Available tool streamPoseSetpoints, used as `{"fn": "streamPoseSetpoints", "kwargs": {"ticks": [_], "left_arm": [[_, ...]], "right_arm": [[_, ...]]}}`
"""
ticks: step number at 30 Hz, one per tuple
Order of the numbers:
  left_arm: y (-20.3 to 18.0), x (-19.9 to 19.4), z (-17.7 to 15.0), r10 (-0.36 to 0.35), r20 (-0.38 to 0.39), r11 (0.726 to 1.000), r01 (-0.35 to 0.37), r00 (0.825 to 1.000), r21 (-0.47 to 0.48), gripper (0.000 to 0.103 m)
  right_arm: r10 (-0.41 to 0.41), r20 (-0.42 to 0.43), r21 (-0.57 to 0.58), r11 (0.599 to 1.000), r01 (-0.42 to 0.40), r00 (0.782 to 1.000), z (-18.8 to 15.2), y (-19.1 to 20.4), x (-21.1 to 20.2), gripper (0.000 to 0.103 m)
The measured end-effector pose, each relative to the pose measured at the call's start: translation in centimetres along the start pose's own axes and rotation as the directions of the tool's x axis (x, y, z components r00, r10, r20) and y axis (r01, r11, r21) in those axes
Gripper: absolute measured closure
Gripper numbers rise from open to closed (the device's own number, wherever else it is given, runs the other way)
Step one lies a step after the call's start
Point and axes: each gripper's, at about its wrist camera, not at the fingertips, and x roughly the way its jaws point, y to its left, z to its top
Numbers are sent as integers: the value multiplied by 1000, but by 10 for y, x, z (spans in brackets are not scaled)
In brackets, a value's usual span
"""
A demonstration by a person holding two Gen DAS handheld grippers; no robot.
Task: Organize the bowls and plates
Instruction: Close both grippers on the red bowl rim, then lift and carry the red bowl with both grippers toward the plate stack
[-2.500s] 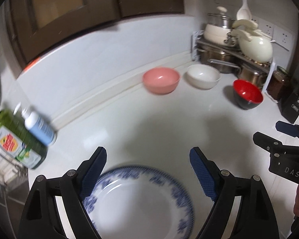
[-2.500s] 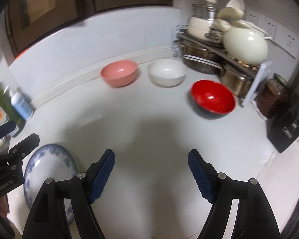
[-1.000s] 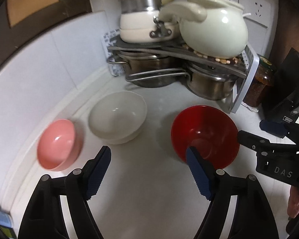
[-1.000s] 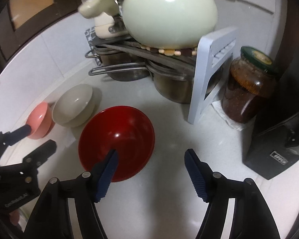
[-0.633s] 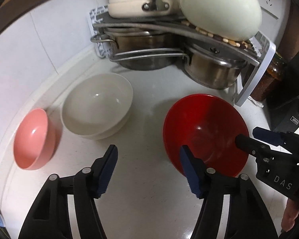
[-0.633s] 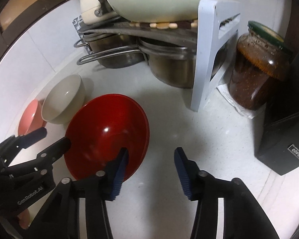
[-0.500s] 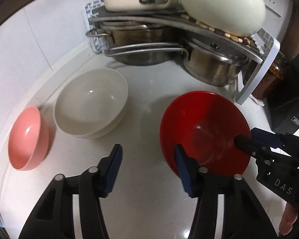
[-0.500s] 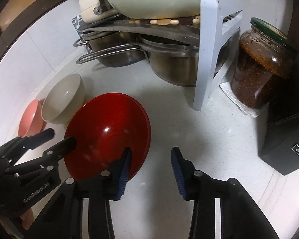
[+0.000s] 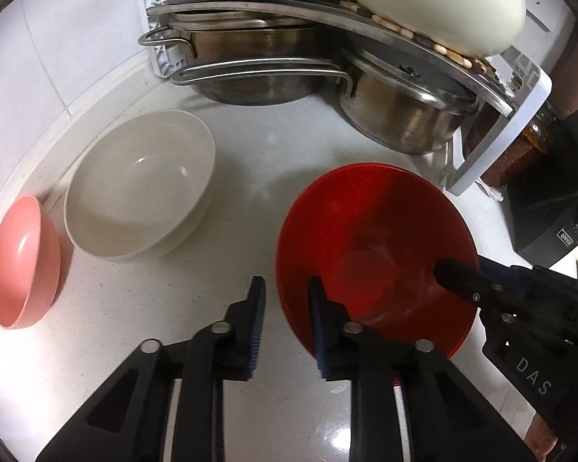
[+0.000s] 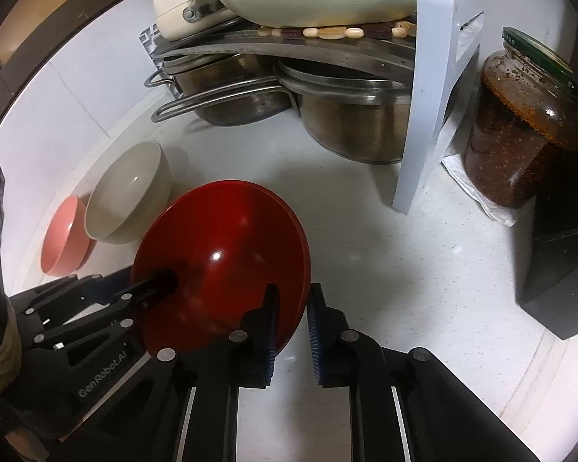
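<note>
A red bowl (image 9: 373, 238) (image 10: 227, 231) stands on the white counter (image 9: 250, 161). My left gripper (image 9: 286, 308) straddles its near-left rim, one finger inside and one outside, narrowed onto the wall. My right gripper (image 10: 292, 308) clamps the opposite rim the same way. Each gripper shows in the other's view, its upper finger lying inside the bowl. A white bowl (image 9: 138, 192) (image 10: 127, 192) sits to the left of the red one, and a pink bowl (image 9: 19, 261) (image 10: 63, 242) sits beyond that by the wall.
A corner rack (image 9: 493, 134) holds steel pots (image 9: 400, 111) below and cream pots (image 9: 443, 4) above, right behind the bowls. A jar of chili paste (image 10: 524, 123) and a black box (image 10: 562, 269) stand at the right. Open counter lies in front of the bowls.
Both grippers left the blue-patterned plate, travelled to the red bowl and narrowed from wide open onto its two opposite rims.
</note>
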Motion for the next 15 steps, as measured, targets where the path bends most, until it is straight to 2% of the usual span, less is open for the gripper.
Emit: {"fn": "streamPoseSetpoints", "kwargs": {"ticks": [2,9,15], "left_arm": [[-2,-2,-1,1,-2,1000,-1,1000,8,87],[-3,-8,-5,4,-17,1000,-5,1000,-10,87],[0,-29,-17,14,-1,1000,-14,1000,-22,87]], "right_arm": [[4,-2,5,1000,-4,1000,0,0,0,88],[12,-11,30,999,-11,1000,-2,-1,-4,89],[28,-1,11,1000,-28,1000,-11,8,-20,89]]}}
